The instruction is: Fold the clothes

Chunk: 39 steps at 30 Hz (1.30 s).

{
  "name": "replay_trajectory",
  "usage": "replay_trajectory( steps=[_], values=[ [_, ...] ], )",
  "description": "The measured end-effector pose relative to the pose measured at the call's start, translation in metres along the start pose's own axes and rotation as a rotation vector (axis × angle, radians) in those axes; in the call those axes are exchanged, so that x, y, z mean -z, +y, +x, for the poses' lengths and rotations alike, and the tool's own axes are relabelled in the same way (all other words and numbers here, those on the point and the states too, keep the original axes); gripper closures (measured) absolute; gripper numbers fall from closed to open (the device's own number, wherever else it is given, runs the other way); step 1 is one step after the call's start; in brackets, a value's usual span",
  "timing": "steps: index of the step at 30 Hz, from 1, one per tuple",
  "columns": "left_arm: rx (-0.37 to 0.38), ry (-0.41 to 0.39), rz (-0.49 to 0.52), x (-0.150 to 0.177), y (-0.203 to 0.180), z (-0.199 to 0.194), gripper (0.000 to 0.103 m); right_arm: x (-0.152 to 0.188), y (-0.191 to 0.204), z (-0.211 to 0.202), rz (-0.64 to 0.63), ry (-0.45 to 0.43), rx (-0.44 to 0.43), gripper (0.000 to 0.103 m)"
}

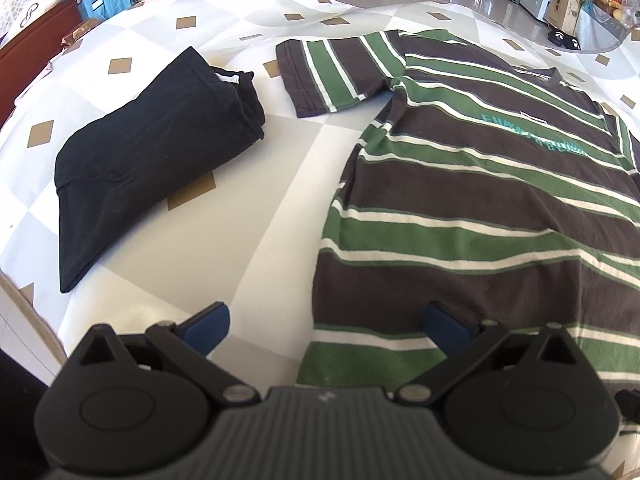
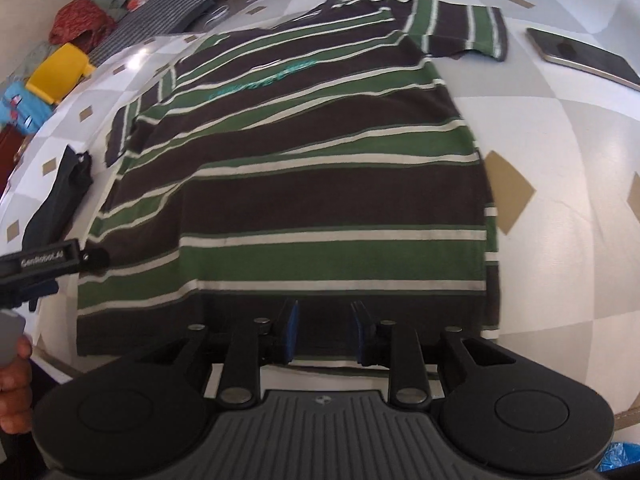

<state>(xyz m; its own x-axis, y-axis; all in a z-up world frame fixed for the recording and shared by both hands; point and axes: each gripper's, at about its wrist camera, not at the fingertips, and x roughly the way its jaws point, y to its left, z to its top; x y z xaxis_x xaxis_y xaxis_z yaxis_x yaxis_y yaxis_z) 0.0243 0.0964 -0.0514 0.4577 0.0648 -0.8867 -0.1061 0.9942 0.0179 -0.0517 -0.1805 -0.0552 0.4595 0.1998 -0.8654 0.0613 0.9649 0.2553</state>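
A brown, green and white striped T-shirt lies spread flat on the checked tablecloth, sleeves out and collar at the far end. My left gripper is open wide above the shirt's near left corner, its right pad over the cloth and its left pad over bare table. In the right wrist view the T-shirt fills the middle. My right gripper hovers over the near hem with its jaws a narrow gap apart; nothing is pinched between the pads. The left gripper shows at the left edge.
A folded black garment lies to the left of the shirt. A phone rests on the table beyond the right sleeve. A yellow chair and piled clothes stand past the far edge. A person's hand is at lower left.
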Motion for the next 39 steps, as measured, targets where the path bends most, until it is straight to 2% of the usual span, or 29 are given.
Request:
replay_trajectory(
  steps=[3, 11, 14, 17, 24, 29, 39],
  values=[
    [0.005, -0.007, -0.032, -0.001, 0.009, -0.003, 0.000, 0.005, 0.020, 0.005, -0.061, 0.027, -0.055, 0.075],
    [-0.007, -0.056, -0.122, -0.003, 0.038, -0.015, 0.000, 0.019, 0.072, 0.016, -0.212, 0.083, -0.271, 0.072],
    [-0.010, -0.061, -0.140, -0.003, 0.046, -0.017, 0.000, 0.028, 0.092, 0.024, -0.279, 0.124, -0.305, 0.070],
    [-0.011, -0.062, -0.143, -0.002, 0.050, -0.018, 0.000, 0.035, 0.106, 0.033, -0.338, 0.142, -0.295, 0.069],
    [-0.013, -0.074, -0.136, 0.000, 0.055, -0.022, 0.000, 0.036, 0.116, 0.042, -0.401, 0.110, -0.264, 0.069],
    [-0.009, -0.071, -0.140, 0.000, 0.058, -0.023, 0.000, 0.030, 0.118, 0.036, -0.408, 0.038, -0.263, 0.069],
    [0.014, -0.073, -0.132, 0.004, 0.057, -0.027, 0.000, 0.022, 0.122, 0.027, -0.494, -0.131, -0.186, 0.069]
  ],
)
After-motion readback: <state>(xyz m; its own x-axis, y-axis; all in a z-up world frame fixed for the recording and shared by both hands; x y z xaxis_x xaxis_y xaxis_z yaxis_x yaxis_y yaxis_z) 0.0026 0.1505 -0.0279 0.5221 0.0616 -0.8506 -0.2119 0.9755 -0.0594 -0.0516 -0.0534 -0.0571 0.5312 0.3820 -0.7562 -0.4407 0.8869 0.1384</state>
